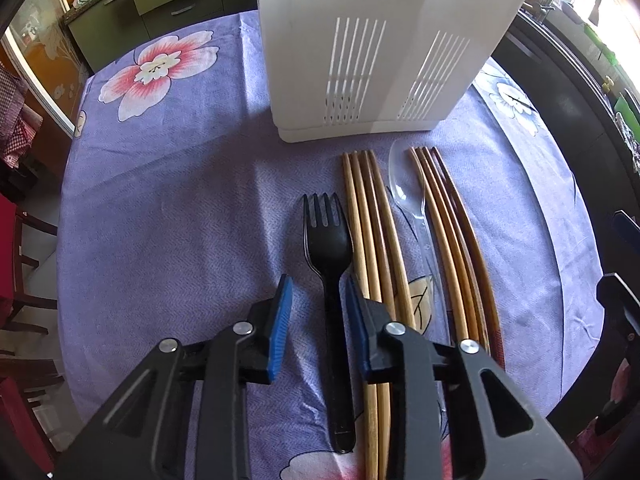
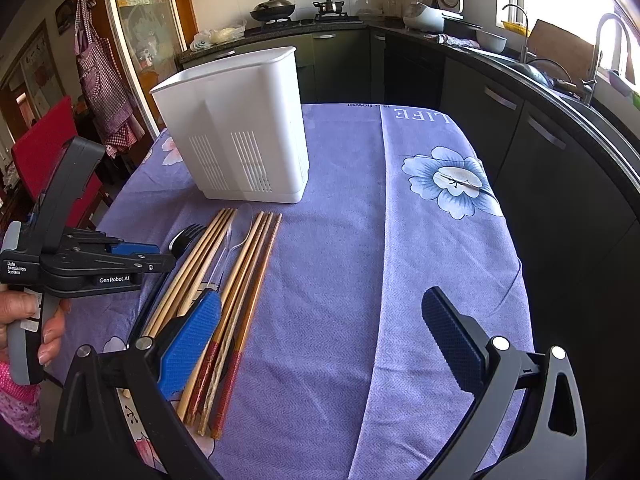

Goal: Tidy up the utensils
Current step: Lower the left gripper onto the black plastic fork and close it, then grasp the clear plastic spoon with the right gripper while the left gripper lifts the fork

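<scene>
My left gripper straddled black fork handle, pads not yet pressing; right gripper was spread wide above tablecloth.

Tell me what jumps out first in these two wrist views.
The tall white utensil holder stands upright at the far side of the purple floral tablecloth. In front of it chopsticks, a clear spoon and a black fork lie side by side, and the left gripper straddles the fork's handle.
</scene>
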Demonstrator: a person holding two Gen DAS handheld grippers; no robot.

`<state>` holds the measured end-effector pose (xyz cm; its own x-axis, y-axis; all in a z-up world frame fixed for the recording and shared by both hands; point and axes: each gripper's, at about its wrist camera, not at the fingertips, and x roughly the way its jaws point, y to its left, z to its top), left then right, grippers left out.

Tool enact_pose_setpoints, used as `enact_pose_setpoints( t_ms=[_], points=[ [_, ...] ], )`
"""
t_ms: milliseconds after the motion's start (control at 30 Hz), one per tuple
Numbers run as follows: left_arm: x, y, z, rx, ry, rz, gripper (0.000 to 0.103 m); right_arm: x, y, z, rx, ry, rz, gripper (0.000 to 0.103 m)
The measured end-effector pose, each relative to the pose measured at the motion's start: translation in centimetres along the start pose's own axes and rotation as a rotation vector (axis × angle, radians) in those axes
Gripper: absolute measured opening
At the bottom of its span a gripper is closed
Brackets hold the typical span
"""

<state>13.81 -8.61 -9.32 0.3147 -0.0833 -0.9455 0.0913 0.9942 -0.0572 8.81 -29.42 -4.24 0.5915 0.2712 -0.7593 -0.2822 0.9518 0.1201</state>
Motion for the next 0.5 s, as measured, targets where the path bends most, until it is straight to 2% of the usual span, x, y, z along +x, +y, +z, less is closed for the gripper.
enact_pose_setpoints(
  t_ms=[100, 200, 367, 500],
  points=[
    [0.21, 0.04, 0.40, 0.002, -0.001, 0.004, 0.025, -0.08, -0.08, 0.03, 0.001, -0.001, 0.000, 0.099],
    [0.43, -0.19, 0.51, 0.012, 0.010, 0.003, 0.016, 0.01, -0.01, 0.13, -0.006, 0.005, -0.002, 0.099],
    [0.75, -0.71, 0.45, 0.027, 0.020, 0.017, 0.012, 0.09, 0.43, 0.45, -0.013, 0.008, 0.001, 0.099],
    [0.77, -0.53, 0.49, 0.025, 0.016, 0.023, 0.010, -0.10, 0.52, 0.95, 0.011, -0.002, -0.044, 0.099]
  ],
)
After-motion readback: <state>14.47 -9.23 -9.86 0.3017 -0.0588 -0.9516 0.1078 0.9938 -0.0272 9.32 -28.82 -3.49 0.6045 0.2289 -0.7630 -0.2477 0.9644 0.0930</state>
